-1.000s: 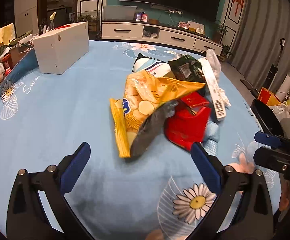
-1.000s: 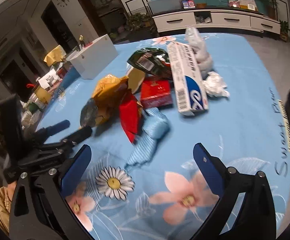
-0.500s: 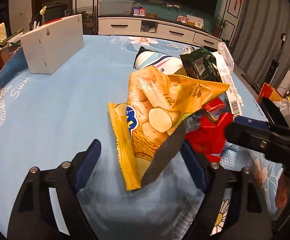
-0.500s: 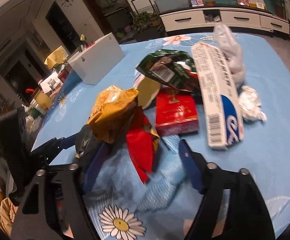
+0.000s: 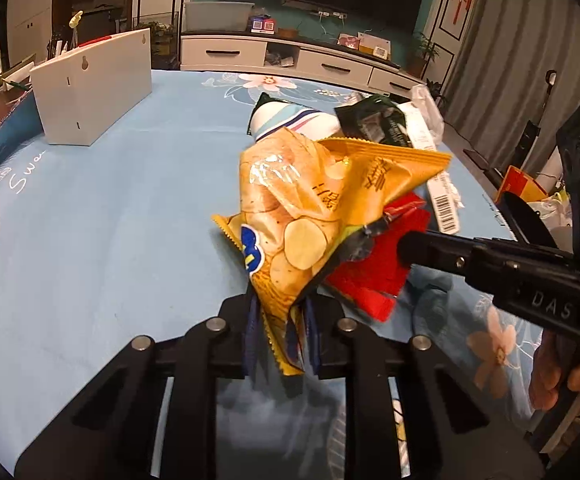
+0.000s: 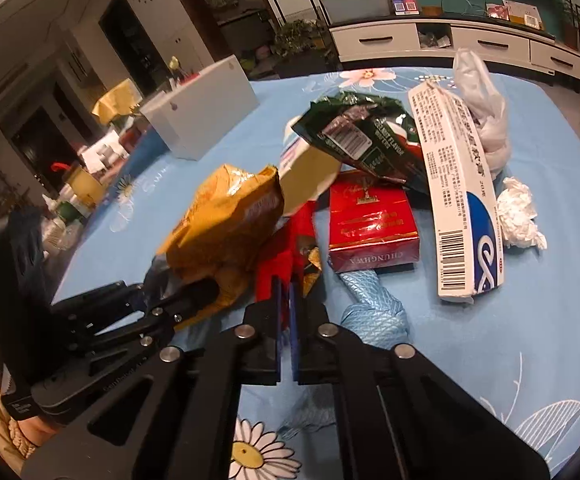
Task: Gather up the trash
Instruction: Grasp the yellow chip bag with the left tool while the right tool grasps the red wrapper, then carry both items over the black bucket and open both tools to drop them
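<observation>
Our left tongs [image 5: 280,320] are clamped on the chip bag [image 5: 310,208]; our right tongs [image 6: 286,312] pinch the red wrapper [image 6: 278,264] on the tabletop [image 5: 110,220].

The chip bag [image 5: 310,208] is orange-yellow with pale chip pictures and a blue logo; the wrapper [image 6: 278,268] and the cigarette box [image 6: 370,220] are red with gold print. The cloth [image 5: 90,208] is light blue with white daisies and pink flowers. The green bag [image 6: 362,136] is dark, the carton [image 6: 458,184] white and blue with black text, the tissue [image 6: 518,216] white, the gripper pads [image 6: 290,312] blue.
</observation>
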Demonstrator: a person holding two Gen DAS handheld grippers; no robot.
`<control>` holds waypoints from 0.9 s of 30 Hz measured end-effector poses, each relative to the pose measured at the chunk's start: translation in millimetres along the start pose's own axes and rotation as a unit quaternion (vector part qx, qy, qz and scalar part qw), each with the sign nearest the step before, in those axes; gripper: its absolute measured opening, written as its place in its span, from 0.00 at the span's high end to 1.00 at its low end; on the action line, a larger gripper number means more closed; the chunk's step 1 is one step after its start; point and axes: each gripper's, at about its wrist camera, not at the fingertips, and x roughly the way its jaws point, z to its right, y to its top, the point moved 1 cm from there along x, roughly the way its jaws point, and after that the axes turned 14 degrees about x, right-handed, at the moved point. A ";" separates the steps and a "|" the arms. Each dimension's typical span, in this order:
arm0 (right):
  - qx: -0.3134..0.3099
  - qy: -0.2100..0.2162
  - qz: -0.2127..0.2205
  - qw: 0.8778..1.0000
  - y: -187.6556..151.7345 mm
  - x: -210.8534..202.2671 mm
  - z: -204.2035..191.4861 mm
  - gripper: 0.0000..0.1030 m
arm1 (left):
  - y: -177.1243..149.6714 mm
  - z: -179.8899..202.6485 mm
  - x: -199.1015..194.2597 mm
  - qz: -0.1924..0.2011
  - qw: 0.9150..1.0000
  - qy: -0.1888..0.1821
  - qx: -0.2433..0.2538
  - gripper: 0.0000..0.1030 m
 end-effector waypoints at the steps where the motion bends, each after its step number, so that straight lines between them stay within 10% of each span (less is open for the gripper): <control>1: 0.000 0.002 0.003 1.000 -1.1 -3.7 -1.3 0.98 | -0.4 0.8 -3.4 0.002 1.000 -0.002 0.000 0.81; 12: 0.025 0.016 0.021 0.999 -8.7 -43.7 9.6 0.96 | 4.1 15.6 -45.0 0.031 0.999 -0.006 0.002 0.81; 15: 0.059 0.032 0.019 0.998 -6.3 -39.0 22.5 0.46 | 1.8 14.6 -50.5 0.033 0.999 0.002 -0.003 0.81; 23: 0.059 0.020 -0.010 0.998 2.8 6.3 11.1 0.47 | -6.9 -3.1 -45.4 0.020 0.999 0.012 -0.028 0.81; 27: 0.047 -0.004 -0.027 0.999 4.6 30.7 6.5 0.67 | -7.8 -11.4 -41.2 0.017 0.999 0.014 -0.035 0.81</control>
